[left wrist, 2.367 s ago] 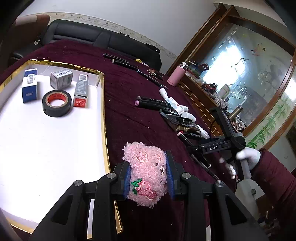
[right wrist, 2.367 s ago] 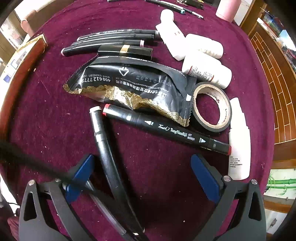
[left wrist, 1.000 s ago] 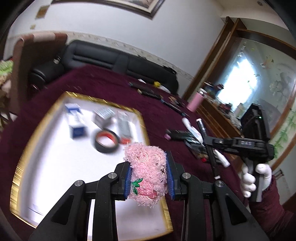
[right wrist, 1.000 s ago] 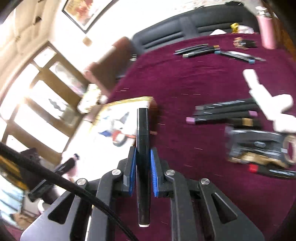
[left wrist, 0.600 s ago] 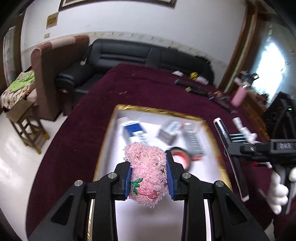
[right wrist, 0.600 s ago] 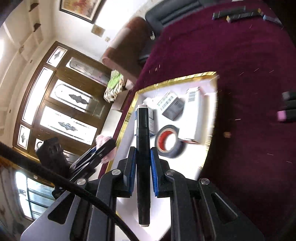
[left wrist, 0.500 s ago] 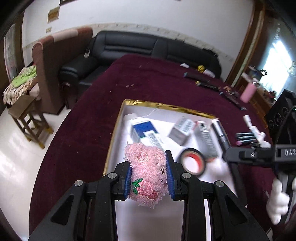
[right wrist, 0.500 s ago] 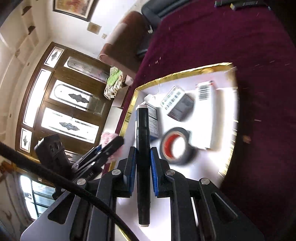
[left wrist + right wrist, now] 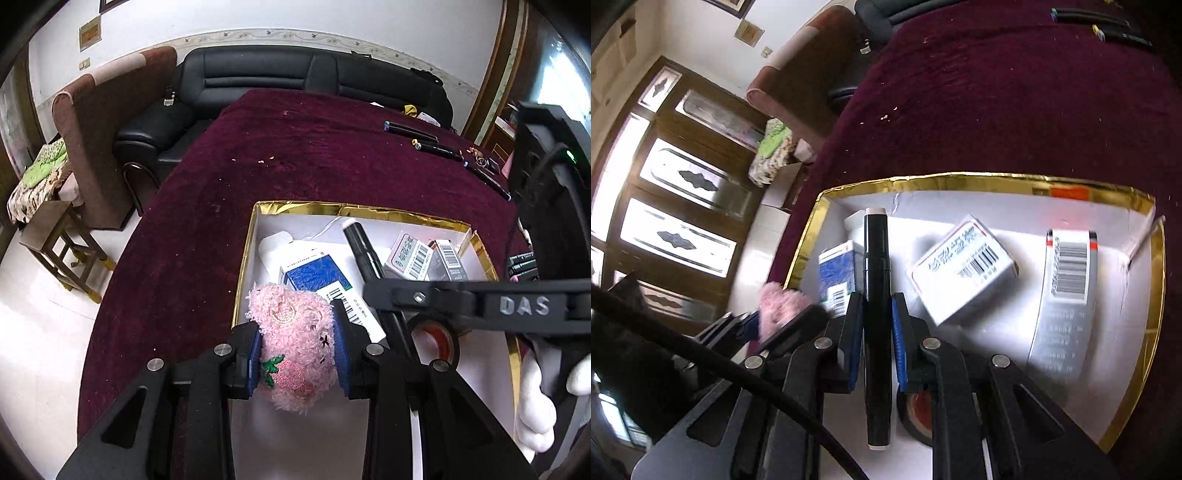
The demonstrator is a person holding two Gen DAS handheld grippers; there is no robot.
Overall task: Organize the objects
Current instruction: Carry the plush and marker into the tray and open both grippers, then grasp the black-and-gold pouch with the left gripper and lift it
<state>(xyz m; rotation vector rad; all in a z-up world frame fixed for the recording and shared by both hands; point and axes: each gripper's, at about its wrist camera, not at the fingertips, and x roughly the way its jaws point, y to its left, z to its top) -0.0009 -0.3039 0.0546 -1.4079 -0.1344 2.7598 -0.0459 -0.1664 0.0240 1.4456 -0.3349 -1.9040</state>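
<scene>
Your left gripper (image 9: pixel 298 354) is clamped on the fluffy pink pouch with a strawberry patch (image 9: pixel 293 343), and your right gripper (image 9: pixel 877 341) pinches the black marker with white ends (image 9: pixel 877 314); both hang over the gold-rimmed white tray (image 9: pixel 960 181) holding small cardboard boxes (image 9: pixel 964 269).

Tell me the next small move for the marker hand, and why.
Probably lower the right gripper a little and release. Its jaws clamp the black marker above the gold-rimmed tray, over bare white floor between the blue box and white box.
</scene>
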